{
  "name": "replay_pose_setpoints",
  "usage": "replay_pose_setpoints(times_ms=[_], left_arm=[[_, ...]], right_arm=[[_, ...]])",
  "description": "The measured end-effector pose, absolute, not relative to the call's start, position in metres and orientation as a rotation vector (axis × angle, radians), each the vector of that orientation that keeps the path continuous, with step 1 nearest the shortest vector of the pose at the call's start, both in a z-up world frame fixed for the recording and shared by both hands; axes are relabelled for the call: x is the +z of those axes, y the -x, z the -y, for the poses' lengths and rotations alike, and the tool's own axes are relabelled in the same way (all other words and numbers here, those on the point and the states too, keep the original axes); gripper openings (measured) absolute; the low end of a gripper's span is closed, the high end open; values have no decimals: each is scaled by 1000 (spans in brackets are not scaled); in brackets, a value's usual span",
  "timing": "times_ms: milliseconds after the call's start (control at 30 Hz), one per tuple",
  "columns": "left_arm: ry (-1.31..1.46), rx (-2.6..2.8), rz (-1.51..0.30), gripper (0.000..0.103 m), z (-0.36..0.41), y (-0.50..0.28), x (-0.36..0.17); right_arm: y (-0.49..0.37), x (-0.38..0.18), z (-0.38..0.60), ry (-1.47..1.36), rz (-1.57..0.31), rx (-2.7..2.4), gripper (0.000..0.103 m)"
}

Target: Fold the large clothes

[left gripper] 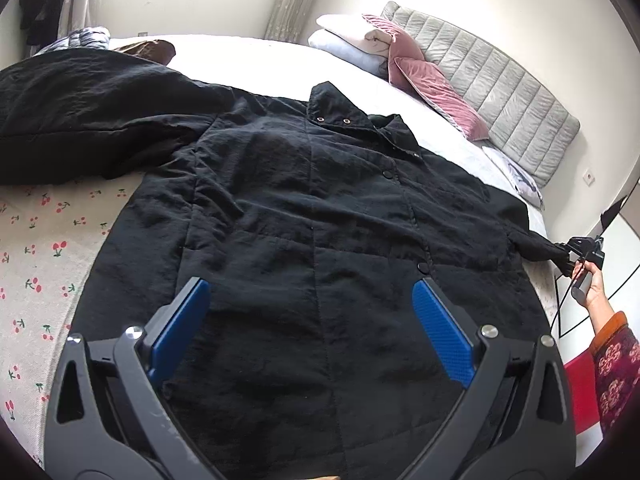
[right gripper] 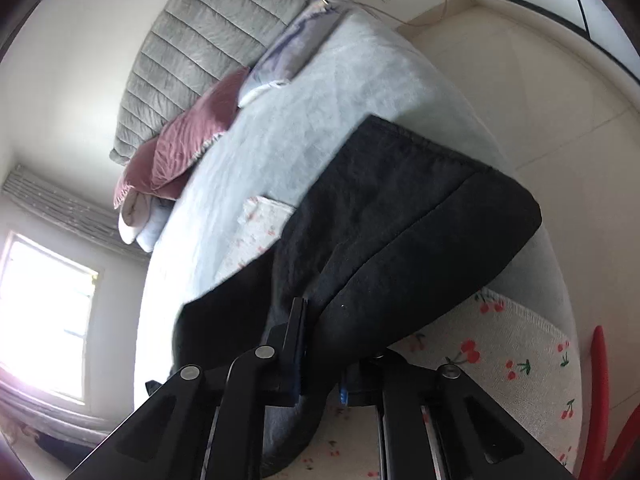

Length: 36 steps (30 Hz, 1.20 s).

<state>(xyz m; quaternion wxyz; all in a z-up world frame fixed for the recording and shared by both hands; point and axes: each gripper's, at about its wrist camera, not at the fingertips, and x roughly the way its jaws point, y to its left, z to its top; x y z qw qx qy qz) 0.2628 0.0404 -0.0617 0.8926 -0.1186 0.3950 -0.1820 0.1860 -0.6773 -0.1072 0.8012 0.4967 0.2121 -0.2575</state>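
A large black coat (left gripper: 304, 208) lies spread front-up on the bed, collar toward the far side and one sleeve (left gripper: 80, 116) stretched to the left. My left gripper (left gripper: 311, 284) hovers open over the coat's lower part, its blue pads (left gripper: 180, 328) wide apart with nothing between them. At the right edge of the bed, a hand holds my right gripper (left gripper: 576, 254), shut on the end of the other sleeve. In the right wrist view the right gripper (right gripper: 320, 320) pinches the black sleeve (right gripper: 400, 216), and the fabric drapes over one of its fingers.
Pink cushions (left gripper: 436, 88) and white pillows (left gripper: 352, 36) lean on the grey padded headboard (left gripper: 500, 92). A cherry-print blanket (left gripper: 44, 248) covers the near left of the bed. A brown item (left gripper: 152, 50) lies at the far side. Something red (left gripper: 580, 392) stands on the floor at right.
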Motion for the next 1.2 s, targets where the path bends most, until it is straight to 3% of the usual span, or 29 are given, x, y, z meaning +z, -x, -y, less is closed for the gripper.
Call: replay_pose_setpoints(times_ms=[233, 467, 600, 733, 767, 867, 1000, 1200], left_arm=[[336, -371, -812, 101, -61, -264, -52], [355, -336, -733, 101, -75, -257, -36], [362, -333, -715, 101, -79, -256, -32], [359, -333, -700, 101, -81, -255, -29], [360, -336, -702, 101, -81, -255, -29], [359, -342, -717, 101, -81, -257, -30], [329, -338, -729, 101, -78, -256, -31], [297, -310, -862, 101, -73, -257, -28]], right_arm=[[-212, 14, 604, -729, -368, -497, 8], [-267, 97, 482, -450, -384, -341, 8], [-308, 106, 402, -314, -452, -256, 9], [-338, 80, 320, -197, -562, -155, 12], [-346, 70, 304, -181, -603, -115, 16], [-366, 18, 251, -219, -853, 216, 55], [-362, 2, 221, -182, -879, 319, 57], [-357, 18, 274, -227, -856, 225, 68]])
